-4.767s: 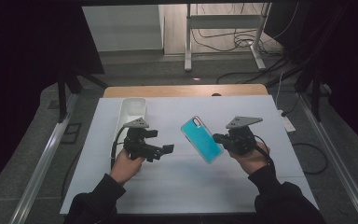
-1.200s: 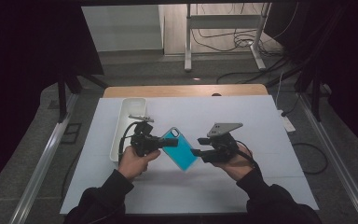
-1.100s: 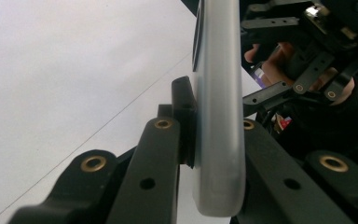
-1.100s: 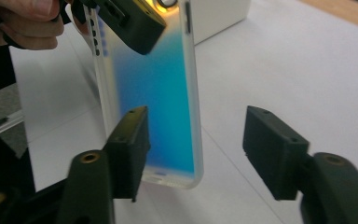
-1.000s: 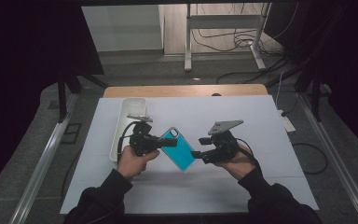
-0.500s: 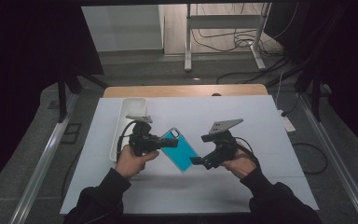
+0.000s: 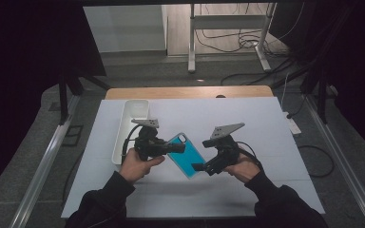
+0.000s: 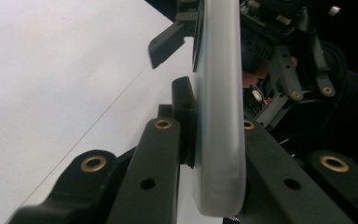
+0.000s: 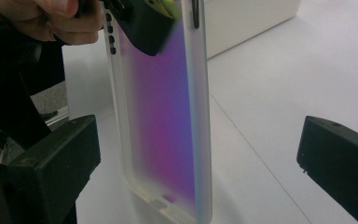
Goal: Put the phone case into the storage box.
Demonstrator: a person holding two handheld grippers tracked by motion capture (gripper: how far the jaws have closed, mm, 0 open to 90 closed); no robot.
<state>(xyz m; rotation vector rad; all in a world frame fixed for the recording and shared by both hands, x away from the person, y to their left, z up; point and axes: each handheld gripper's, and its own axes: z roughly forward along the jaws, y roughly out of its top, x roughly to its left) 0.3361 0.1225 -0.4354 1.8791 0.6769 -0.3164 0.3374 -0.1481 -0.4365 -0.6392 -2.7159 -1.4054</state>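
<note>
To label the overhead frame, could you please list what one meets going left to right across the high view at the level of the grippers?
White tray → left gripper → phone case → right gripper

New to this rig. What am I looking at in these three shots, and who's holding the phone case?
There is no robot arm here: a person at a table holds a hand-held two-jaw claw in each hand. The high view looks down from above the person's side, with the forearms coming in from the bottom. The other two pictures come from cameras riding on each claw, looking along its black jaws.

On the white table stands a white tray, at the left.

The left claw is shut on a phone case, teal from above; the left gripper view shows its jaws pressing both faces of the case's edge. The right claw has just been opening: its jaws stand wide on either side of the case without touching it. So the left one alone holds it.
</note>
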